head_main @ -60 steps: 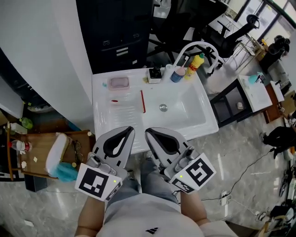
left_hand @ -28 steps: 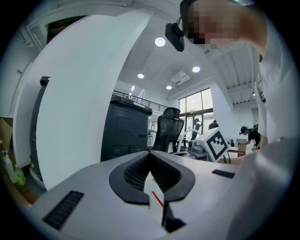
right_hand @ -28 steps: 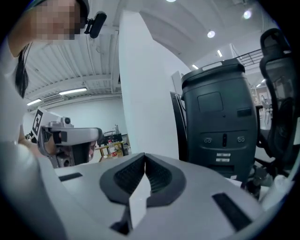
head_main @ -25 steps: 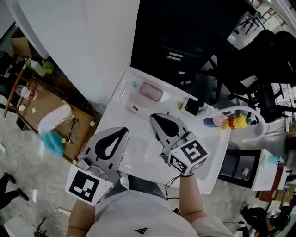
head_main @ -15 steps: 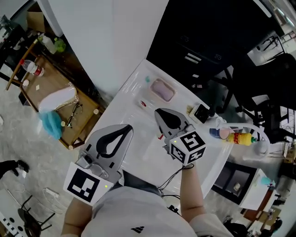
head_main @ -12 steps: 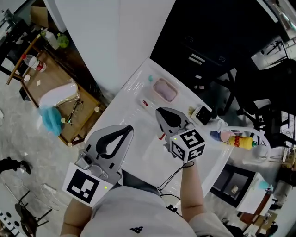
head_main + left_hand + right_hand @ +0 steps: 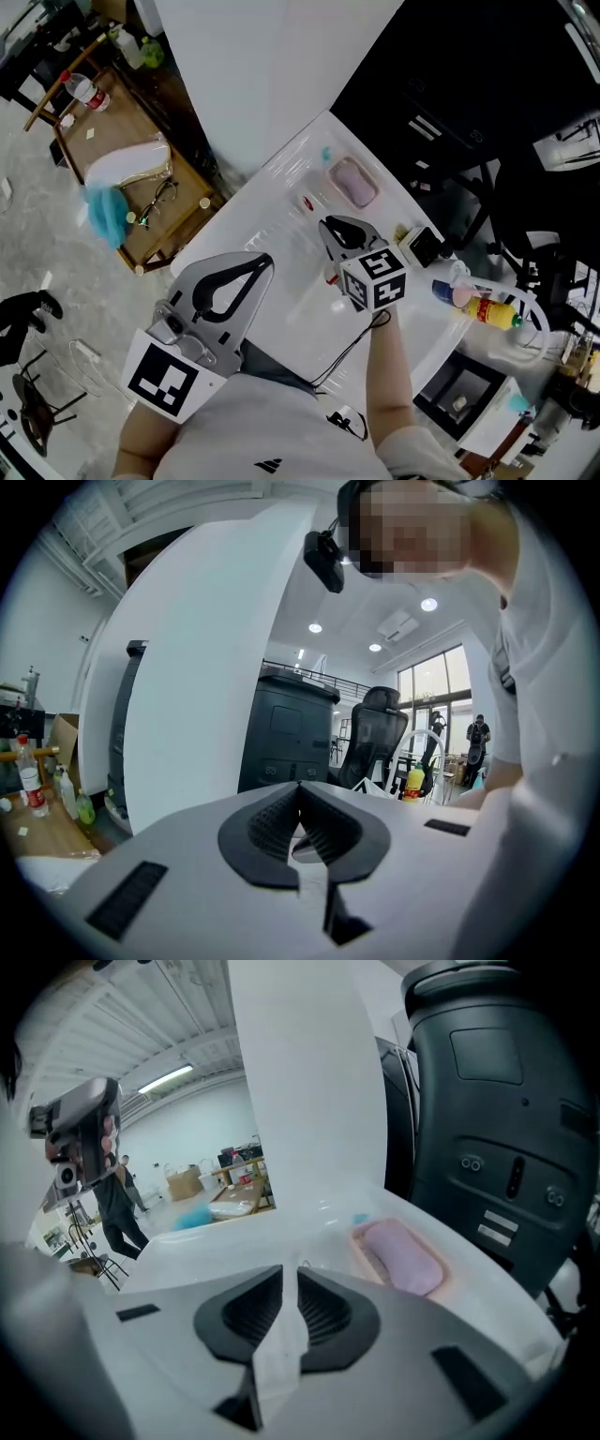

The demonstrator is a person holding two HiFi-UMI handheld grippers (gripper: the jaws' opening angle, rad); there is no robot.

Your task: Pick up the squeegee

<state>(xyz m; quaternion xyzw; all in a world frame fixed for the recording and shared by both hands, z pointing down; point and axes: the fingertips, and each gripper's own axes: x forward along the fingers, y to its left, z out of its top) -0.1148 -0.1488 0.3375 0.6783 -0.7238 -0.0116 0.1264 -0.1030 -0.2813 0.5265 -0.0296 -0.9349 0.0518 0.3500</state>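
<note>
Right hand-held gripper: out over the white sink top, above its drainboard. Its own view shows the jaws a narrow slit apart. Only white surface shows through the slit, so it grips nothing.

Left hand-held gripper: held back near my body at the sink's near edge. Jaw tips are pressed together and empty, and its view looks out level across the room, not down at the sink.

Squeegee: only a short red sliver shows in the head view, on the drainboard just beside the right hand-held gripper's body, on its left side. The rest is hidden under that gripper. I take the sliver to be the squeegee but cannot confirm it from so little. The right gripper view does not show it: a pink soap dish lies ahead and to the right, bare white straight ahead.

Key relation (judgement): the squeegee lies below and slightly behind the right jaw tips, not in front of them. The right hand is much the nearer; the left is well apart from it. The long axis cannot be read from the sliver alone.

Next move calls for: draw the right hand-held gripper back and tilt it down until the red piece is in its view, spread the jaws wider, then set them across the piece.
</note>
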